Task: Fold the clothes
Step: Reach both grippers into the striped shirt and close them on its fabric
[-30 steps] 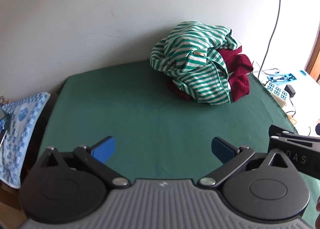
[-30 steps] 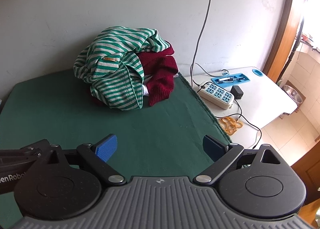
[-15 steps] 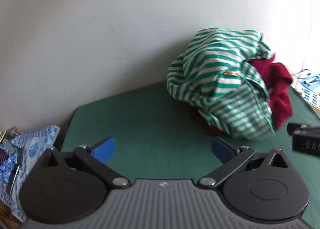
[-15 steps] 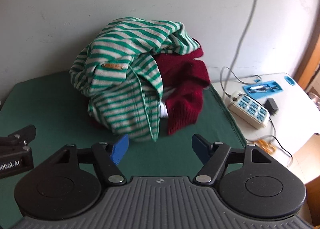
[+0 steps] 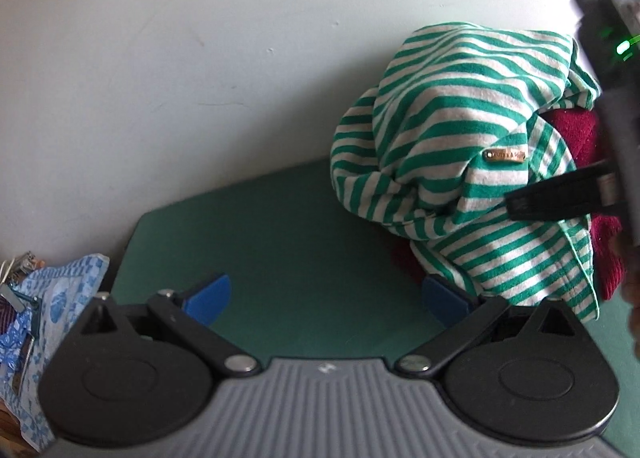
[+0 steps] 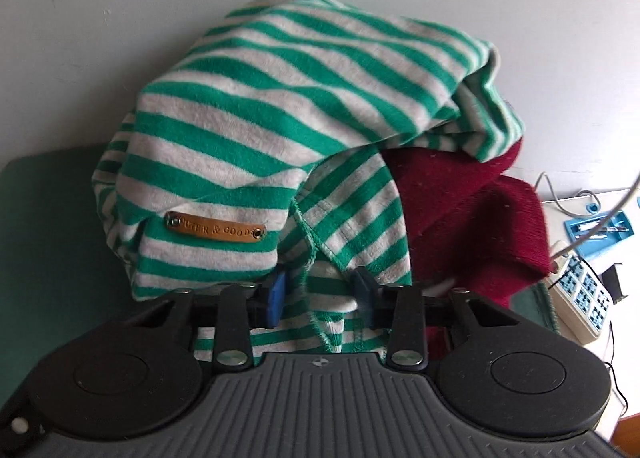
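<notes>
A green-and-white striped garment (image 6: 280, 105) with a small tan label lies crumpled on top of a dark red knit garment (image 6: 472, 209), heaped on the green table cover (image 5: 280, 238) against the wall. My right gripper (image 6: 319, 290) is pushed into the lower front of the striped garment. Its jaws are closing, and a hemmed fold of striped fabric sits between the blue pads. My left gripper (image 5: 326, 296) stands open over bare green cover, left of the heap, its right pad close to the striped hem. The right gripper's black finger (image 5: 560, 197) shows at the left wrist view's right edge.
A white wall rises right behind the heap. A blue patterned cloth (image 5: 52, 298) hangs off the left side of the table. To the right stands a white side table with a power strip (image 6: 580, 290), cables and a blue tray (image 6: 600, 234).
Both grippers moved in toward the heap, which now fills the right wrist view. The right jaws narrowed from wide open, with striped fabric now between them. The left jaws stayed open.
</notes>
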The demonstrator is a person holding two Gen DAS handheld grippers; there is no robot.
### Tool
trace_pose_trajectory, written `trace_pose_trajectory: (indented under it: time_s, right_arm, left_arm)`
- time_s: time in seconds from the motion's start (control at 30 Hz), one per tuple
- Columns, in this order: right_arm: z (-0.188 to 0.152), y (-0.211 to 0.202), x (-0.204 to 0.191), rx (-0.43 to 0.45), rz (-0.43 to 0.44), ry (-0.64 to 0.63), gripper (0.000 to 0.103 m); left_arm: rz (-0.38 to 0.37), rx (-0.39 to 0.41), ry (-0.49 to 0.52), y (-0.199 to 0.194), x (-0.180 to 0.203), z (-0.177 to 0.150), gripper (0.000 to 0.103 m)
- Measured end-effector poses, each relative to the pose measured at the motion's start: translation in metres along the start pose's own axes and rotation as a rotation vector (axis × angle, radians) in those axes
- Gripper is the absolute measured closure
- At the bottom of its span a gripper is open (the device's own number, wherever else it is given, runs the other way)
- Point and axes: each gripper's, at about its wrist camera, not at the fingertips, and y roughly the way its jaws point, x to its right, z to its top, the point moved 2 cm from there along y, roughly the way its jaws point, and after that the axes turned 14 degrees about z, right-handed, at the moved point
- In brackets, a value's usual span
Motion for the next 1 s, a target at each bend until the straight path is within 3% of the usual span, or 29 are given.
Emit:
trace_pose_trajectory:
  time_s: [0.17, 0.27, 0.4, 0.5, 0.73, 0.77, 0.87, 0.9, 0.93, 0.97, 1.0]
  right_arm:
    - [-0.002, -0.02, 0.009, 0.061, 0.082, 0.046, 0.094]
    - [-0.009, -0.041, 0.017, 0.106, 0.139, 0.078, 0.102]
    - [-0.027, -0.069, 0.015, 0.155, 0.134, 0.03, 0.103]
    - [-0.04, -0.087, 0.015, 0.198, 0.037, -0.023, 0.103]
    - [-0.058, -0.082, 0.054, 0.139, -0.015, 0.038, 0.101]
    - [-0.06, -0.082, 0.056, 0.137, -0.021, 0.047, 0.095]
    - [-0.064, -0.083, 0.062, 0.132, -0.036, 0.073, 0.079]
    - [-0.064, -0.084, 0.064, 0.132, -0.038, 0.084, 0.071]
    - [-0.064, -0.085, 0.066, 0.135, -0.04, 0.095, 0.067]
    - [-0.063, -0.086, 0.068, 0.142, -0.044, 0.106, 0.063]
    - [-0.061, -0.088, 0.069, 0.155, -0.047, 0.114, 0.063]
  left_arm:
    - [-0.038, -0.03, 0.002, 0.002, 0.004, 0.009, 0.0]
    - [-0.039, -0.024, -0.005, 0.002, 0.007, 0.013, 0.0]
    - [-0.042, -0.028, 0.017, 0.011, 0.019, 0.015, 0.0]
    - [-0.055, -0.027, 0.038, 0.018, 0.03, 0.015, 0.0]
    - [-0.114, -0.058, 0.073, 0.045, 0.061, 0.016, 0.001]
    - [-0.127, -0.07, 0.077, 0.05, 0.067, 0.016, 0.002]
    - [-0.174, -0.08, 0.081, 0.057, 0.079, 0.015, 0.024]
    - [-0.201, -0.077, 0.082, 0.055, 0.082, 0.015, 0.043]
    - [-0.238, -0.08, 0.083, 0.052, 0.083, 0.016, 0.071]
    - [-0.257, -0.086, 0.077, 0.048, 0.082, 0.017, 0.08]
    - [-0.25, -0.08, 0.067, 0.043, 0.079, 0.017, 0.097]
